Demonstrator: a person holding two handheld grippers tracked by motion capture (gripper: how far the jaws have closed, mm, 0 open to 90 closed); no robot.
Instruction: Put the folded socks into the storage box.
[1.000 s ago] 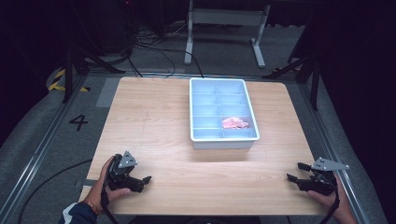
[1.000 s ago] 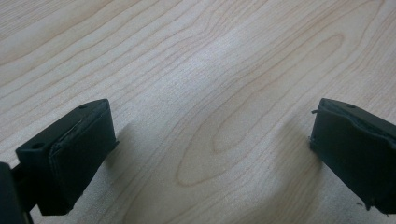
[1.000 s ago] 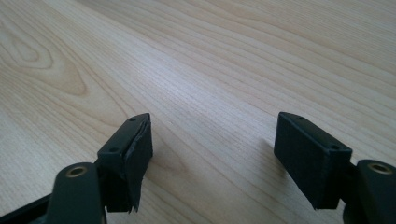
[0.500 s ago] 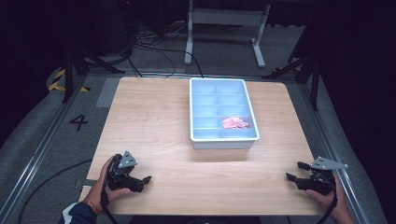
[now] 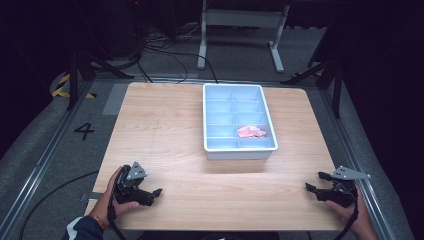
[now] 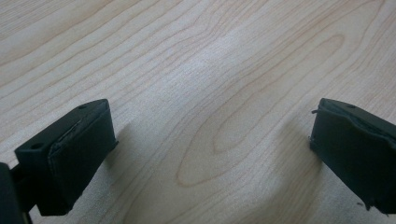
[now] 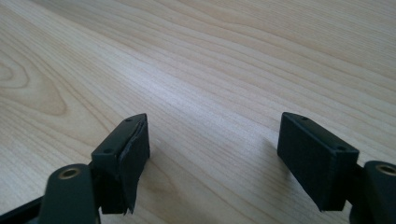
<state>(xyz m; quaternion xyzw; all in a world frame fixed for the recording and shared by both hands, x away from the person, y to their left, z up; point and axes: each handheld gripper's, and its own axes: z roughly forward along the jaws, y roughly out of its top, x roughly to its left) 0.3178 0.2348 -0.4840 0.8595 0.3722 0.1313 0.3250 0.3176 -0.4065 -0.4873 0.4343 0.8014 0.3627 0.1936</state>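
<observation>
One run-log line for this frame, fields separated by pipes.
left tool: open, empty, near table edge | right tool: open, empty, near edge | pink item: in divided tray, right column | contact: none

One wooden tabletop, and on it one pale blue compartment tray. Inside that, one pink crumpled piece. Two tools: left tool, right tool.

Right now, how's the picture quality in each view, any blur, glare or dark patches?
High view: the table is evenly lit, the floor around it falls into deep shadow, and the pink item in the tray looks soft. Left gripper view: sharp wood grain, a pale sheen mid-frame, soft shadows beside the tongs. Right gripper view: the same sheen, tongs slightly blurred.
</observation>
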